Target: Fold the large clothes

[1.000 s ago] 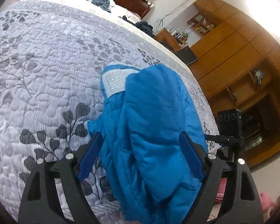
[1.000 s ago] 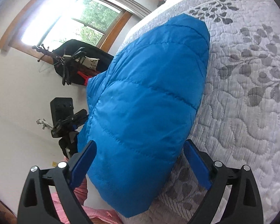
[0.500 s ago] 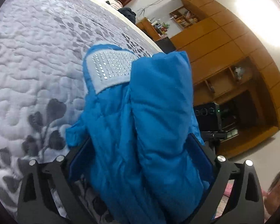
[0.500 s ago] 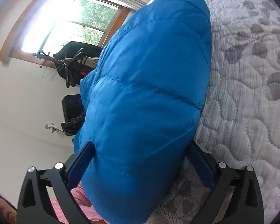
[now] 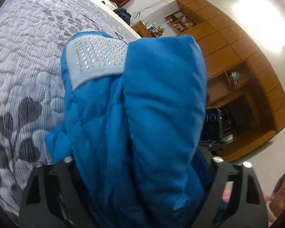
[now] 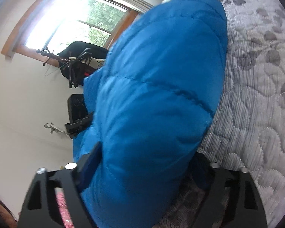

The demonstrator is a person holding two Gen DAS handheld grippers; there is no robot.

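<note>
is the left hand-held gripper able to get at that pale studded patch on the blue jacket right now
Probably not. The left hand-held gripper has its jaws around the blue jacket low down, and the studded patch lies farther up.

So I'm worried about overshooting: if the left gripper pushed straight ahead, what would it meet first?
The blue padded jacket: it already bulges between the left gripper fingers and fills the path ahead. The grey quilted bedspread lies beneath and beyond it.
</note>
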